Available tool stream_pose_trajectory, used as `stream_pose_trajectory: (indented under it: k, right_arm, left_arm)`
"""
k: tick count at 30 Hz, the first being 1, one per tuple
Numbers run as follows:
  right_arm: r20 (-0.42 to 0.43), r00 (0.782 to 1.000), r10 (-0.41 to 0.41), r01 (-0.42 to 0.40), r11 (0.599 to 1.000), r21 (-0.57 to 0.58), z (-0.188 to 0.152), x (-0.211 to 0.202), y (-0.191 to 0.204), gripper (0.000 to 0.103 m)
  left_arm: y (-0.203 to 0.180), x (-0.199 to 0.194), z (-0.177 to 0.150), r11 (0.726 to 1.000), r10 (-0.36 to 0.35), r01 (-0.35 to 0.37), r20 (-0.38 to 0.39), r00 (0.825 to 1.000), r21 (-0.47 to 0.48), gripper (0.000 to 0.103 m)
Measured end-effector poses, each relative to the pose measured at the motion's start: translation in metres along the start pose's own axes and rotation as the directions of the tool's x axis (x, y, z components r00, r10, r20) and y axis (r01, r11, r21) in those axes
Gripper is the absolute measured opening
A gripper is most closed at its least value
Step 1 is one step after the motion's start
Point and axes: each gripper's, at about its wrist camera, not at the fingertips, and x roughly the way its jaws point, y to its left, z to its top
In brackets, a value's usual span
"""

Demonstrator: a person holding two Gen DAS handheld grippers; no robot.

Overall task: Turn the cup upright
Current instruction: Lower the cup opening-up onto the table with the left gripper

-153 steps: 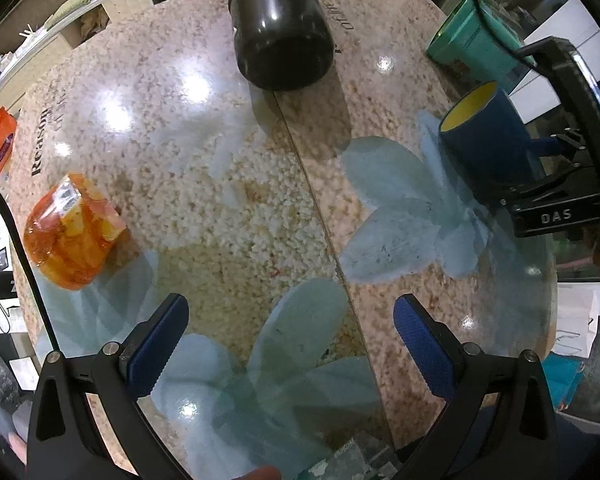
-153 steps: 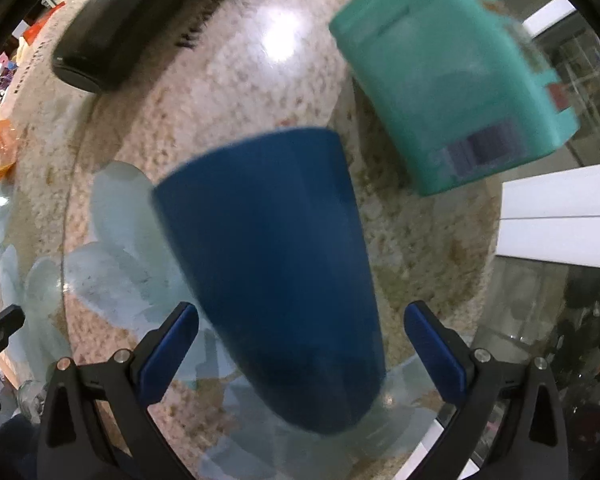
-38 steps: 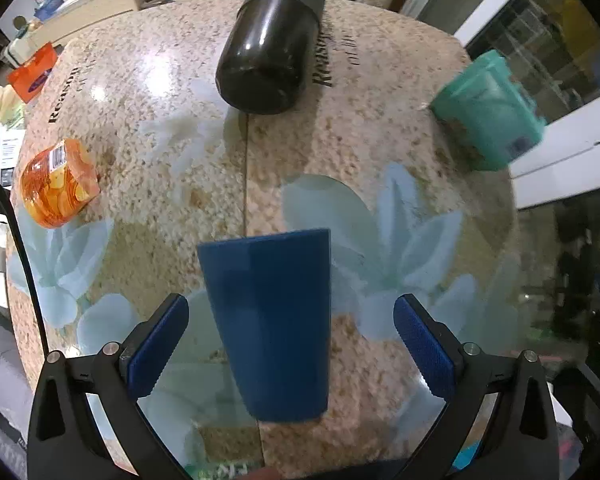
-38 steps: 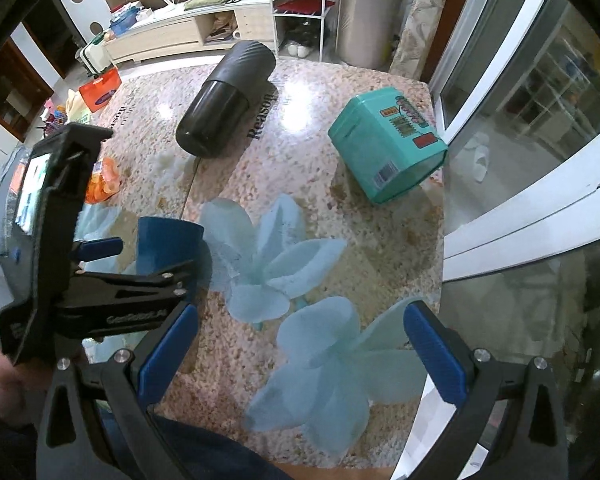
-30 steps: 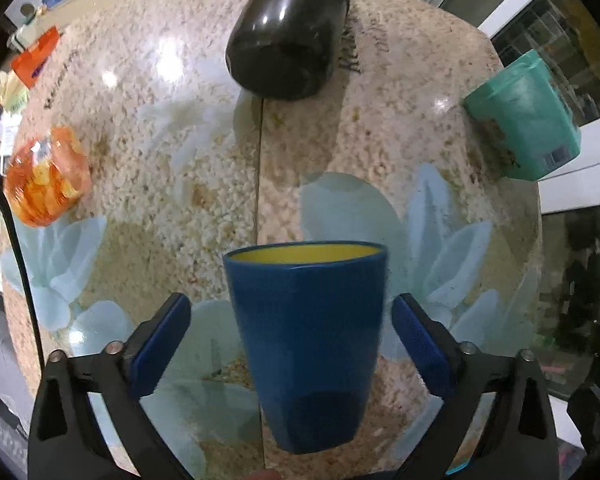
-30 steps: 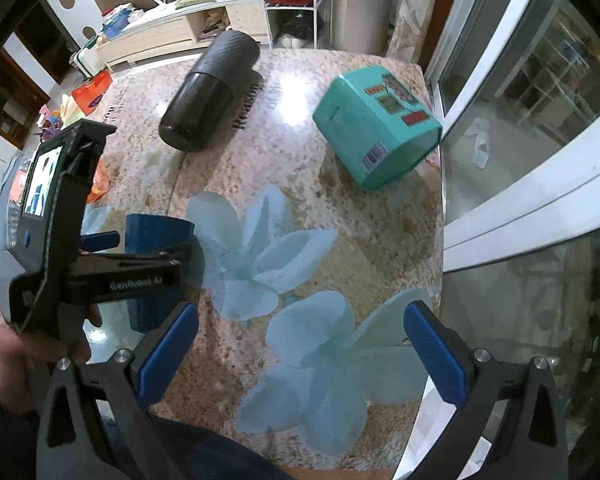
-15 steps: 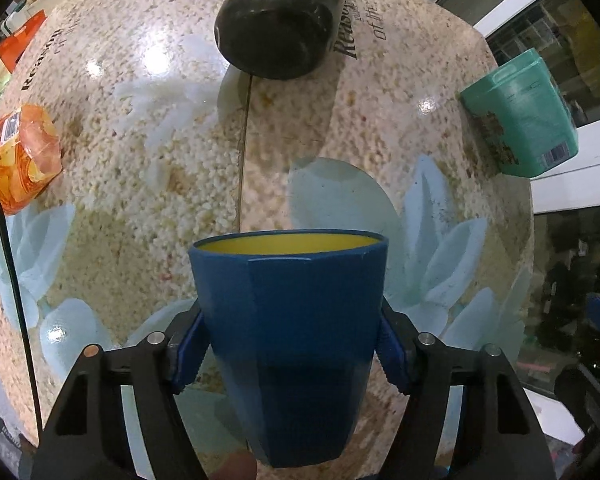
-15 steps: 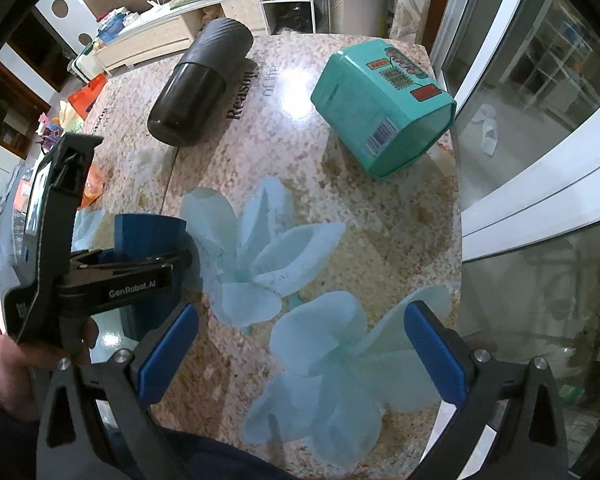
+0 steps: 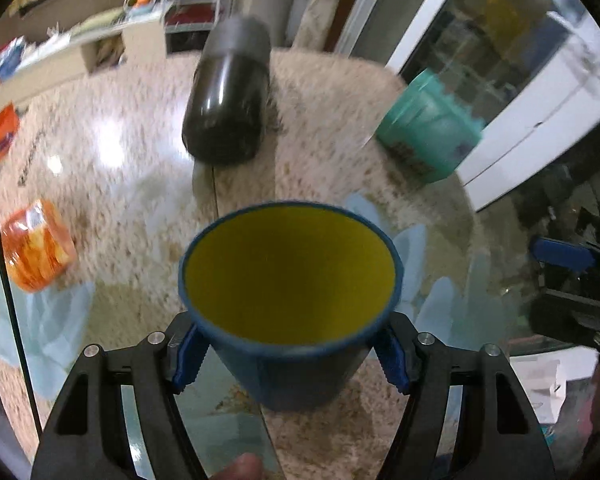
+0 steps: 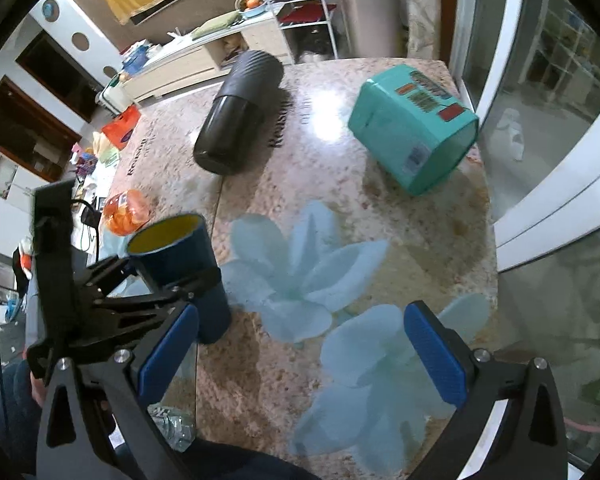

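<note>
The blue cup (image 9: 290, 300) with a yellow inside stands mouth up, tilted a little toward the camera, over the granite table (image 9: 140, 184). My left gripper (image 9: 290, 354) is shut on its sides, blue pads pressed against the wall. In the right wrist view the cup (image 10: 180, 264) sits at the left, gripped by the left gripper (image 10: 156, 284), its base at or just above the table. My right gripper (image 10: 300, 354) is open and empty, above the flower pattern near the front edge.
A black cylinder (image 9: 228, 92) lies on its side at the back. A teal box (image 9: 428, 136) lies at the right near the window. An orange packet (image 9: 36, 252) lies at the left. The table's right edge runs along a glass door (image 10: 548, 120).
My left gripper closed on the cup and has tilted it, so the yellow inside now faces the camera. The right gripper stayed open and drew back slightly.
</note>
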Motion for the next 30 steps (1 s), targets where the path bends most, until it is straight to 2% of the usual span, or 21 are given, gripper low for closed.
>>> stream_pose_trajectory:
  k: [5,9,14,24,27,29,30]
  right_arm:
    - [0.023,0.997,0.079,-0.08,0.997,0.017,-0.002,0.005,0.003,0.103]
    - [0.048,0.994,0.102,-0.101,0.995,-0.011,-0.001,0.01,0.012,0.103]
    - [0.029,0.99,0.135,-0.134,0.99,-0.04,0.0,0.021,0.024,0.103]
    - [-0.007,0.994,0.113,-0.113,0.992,-0.061,-0.004,0.033,0.027,0.103]
    - [-0.014,0.995,0.101,-0.101,0.993,-0.056,-0.006,0.034,0.025,0.103]
    - [-0.016,0.995,0.102,-0.102,0.993,-0.05,-0.008,0.034,0.025,0.103]
    - [-0.016,0.995,0.102,-0.103,0.993,-0.05,-0.009,0.034,0.025,0.103]
  left_arm:
    - [-0.003,-0.024,-0.006,0.995,-0.057,0.044,0.143,0.988,0.092,0.075]
    - [-0.01,-0.026,-0.014,0.984,-0.068,0.033,0.199,0.978,0.176,0.075]
    - [-0.018,-0.005,-0.025,0.964,-0.043,-0.015,0.213,0.976,0.266,0.075]
    - [-0.026,0.002,-0.039,0.944,-0.01,-0.076,0.258,0.966,0.321,0.075]
    - [-0.028,0.005,-0.042,0.944,0.008,-0.086,0.238,0.971,0.319,0.081]
    - [-0.027,0.005,-0.043,0.949,-0.008,-0.062,0.219,0.976,0.31,0.089]
    - [-0.026,0.005,-0.043,0.951,-0.018,-0.048,0.21,0.978,0.306,0.098]
